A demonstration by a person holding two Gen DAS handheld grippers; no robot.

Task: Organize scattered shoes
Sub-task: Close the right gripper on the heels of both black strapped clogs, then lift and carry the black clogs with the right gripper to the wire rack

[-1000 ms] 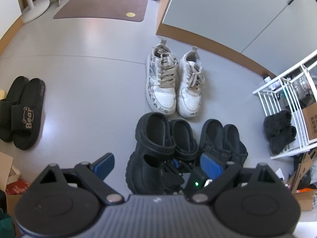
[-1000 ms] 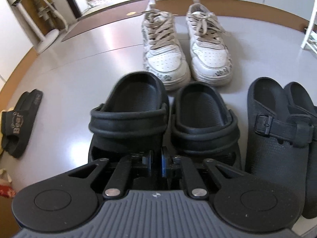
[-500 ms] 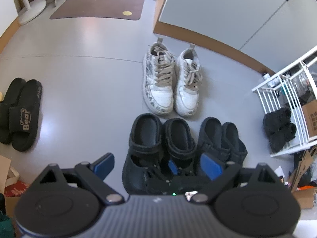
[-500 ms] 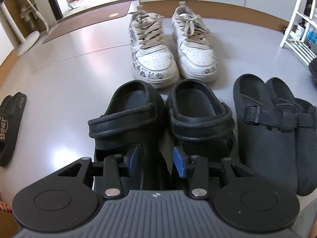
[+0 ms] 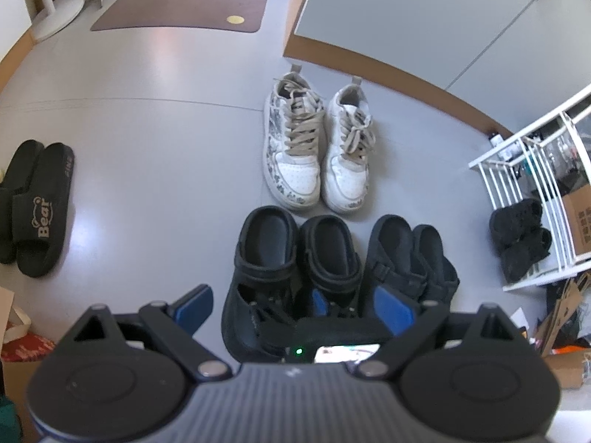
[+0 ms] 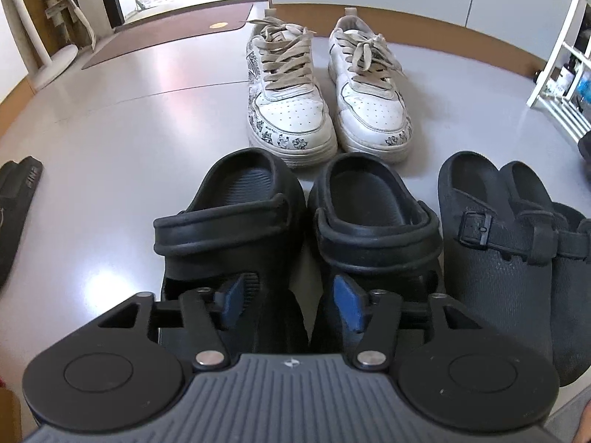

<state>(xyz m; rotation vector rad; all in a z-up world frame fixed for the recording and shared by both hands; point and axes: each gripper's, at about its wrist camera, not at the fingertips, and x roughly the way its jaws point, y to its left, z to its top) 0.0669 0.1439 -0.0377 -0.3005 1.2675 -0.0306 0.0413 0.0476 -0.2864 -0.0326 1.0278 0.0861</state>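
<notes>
Four pairs in a group: white sneakers [image 5: 317, 147] at the centre of the left wrist view, with black clogs [image 5: 291, 258] directly below them and black buckle clogs [image 5: 410, 258] just beside the clogs to the right; a small dark pair [image 5: 521, 240] sits at the foot of the white rack [image 5: 532, 155] on the right edge.
One pair apart: black "Bear" slides [image 5: 35, 206] lie at the left edge, well apart from the group, on the grey floor [image 5: 155, 155].
Right hand-held gripper [image 6: 290, 299]: at the bottom centre of the right wrist view, over the toe ends of the black clogs. Its jaws have just been opening and stand apart; the blue pads [image 6: 345, 302] do not press on anything, though the inner edge of the left clog seems to be under the gap.
Left hand-held gripper [image 5: 291, 306]: at the bottom of its view, jaws wide apart, nothing between them, above the same clogs.
Step in hand: in my judgement, the release of the left black clog, now set touching its partner with the toes toward the camera.
Progress: the clog pair looks placed; the slides at the left look like the pair not yet brought in.
Next move calls for: lifting the right hand-held gripper clear without pushing the clog, then going to the slides at the left edge and taking one by its strap.
Risk: a pad could catch the clog edge and turn it out of line.
</notes>
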